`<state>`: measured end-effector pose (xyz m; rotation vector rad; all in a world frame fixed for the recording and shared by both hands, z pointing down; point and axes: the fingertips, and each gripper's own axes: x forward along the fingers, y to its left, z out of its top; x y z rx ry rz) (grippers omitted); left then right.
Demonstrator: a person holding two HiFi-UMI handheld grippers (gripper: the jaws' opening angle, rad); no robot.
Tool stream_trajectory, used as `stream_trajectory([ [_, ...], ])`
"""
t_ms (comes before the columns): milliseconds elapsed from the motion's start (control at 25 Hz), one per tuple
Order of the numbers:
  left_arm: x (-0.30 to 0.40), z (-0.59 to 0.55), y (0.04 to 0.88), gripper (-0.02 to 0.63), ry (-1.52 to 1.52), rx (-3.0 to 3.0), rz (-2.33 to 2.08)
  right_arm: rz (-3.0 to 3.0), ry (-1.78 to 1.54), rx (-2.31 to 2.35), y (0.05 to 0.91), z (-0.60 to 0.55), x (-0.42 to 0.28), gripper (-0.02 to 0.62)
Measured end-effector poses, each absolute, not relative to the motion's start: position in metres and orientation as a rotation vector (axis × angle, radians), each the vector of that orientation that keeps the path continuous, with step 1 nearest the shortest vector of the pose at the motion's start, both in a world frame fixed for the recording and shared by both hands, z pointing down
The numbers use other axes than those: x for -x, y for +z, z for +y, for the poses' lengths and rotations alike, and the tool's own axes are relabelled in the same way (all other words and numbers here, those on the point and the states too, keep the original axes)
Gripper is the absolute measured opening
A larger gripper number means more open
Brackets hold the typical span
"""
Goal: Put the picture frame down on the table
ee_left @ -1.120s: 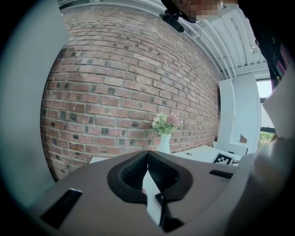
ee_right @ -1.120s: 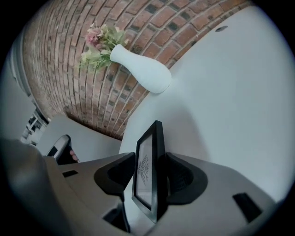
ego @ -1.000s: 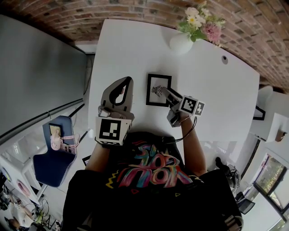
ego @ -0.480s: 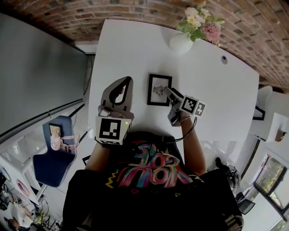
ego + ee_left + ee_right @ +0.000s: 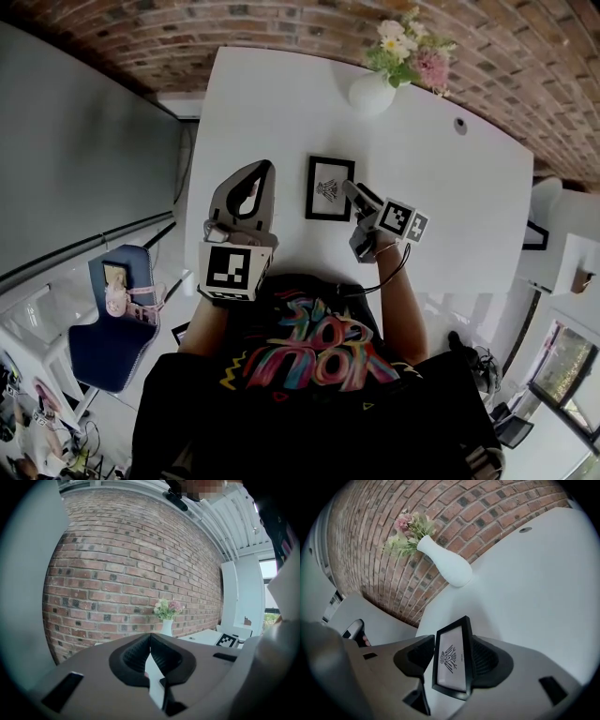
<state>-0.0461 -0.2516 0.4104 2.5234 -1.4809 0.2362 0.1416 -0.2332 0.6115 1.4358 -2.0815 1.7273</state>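
Note:
The picture frame (image 5: pixel 328 187) is black with a white print of a dark figure, and it is over the middle of the white table (image 5: pixel 281 103). My right gripper (image 5: pixel 349 190) reaches it from the lower right and is at its right edge. In the right gripper view the frame (image 5: pixel 452 660) stands tilted between the two jaws, which are shut on its side edges, and its lower corner covers part of the jaw body. My left gripper (image 5: pixel 267 169) hovers left of the frame, apart from it. Its jaws meet at the tip (image 5: pixel 150 637) with nothing in them.
A white vase (image 5: pixel 372 92) of flowers stands at the table's far edge against the brick wall (image 5: pixel 281 23). A small round fitting (image 5: pixel 460 121) is set in the tabletop at the far right. A blue chair (image 5: pixel 112 319) stands on the floor to the left.
Only the head view has shifted slightly. Both grippers and the frame hold their places.

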Motion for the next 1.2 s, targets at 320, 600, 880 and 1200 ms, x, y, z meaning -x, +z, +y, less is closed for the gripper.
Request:
stream_trajectory([
  [320, 0.053, -0.235, 0.386, 0.024, 0.184, -2.556, -1.507, -2.235, 1.556, -1.465, 0.554, -0.238, -0.145, 0.229],
  [600, 0.056, -0.211, 0.363, 0.025, 0.126, -2.583, -1.502, -2.487, 1.265, -1.405, 0.466, -0.23, -0.134, 0.212],
  [880, 0.05, -0.189, 0.341, 0.025, 0.093, -2.625, -1.478, -2.628, 0.734, -1.336, 0.386, -0.198, -0.114, 0.174],
  [1200, 0.048, -0.169, 0.324, 0.025, 0.062, -2.677, -1.457, -2.58, 0.138, -1.389, 0.338, -0.161, -0.091, 0.1],
])
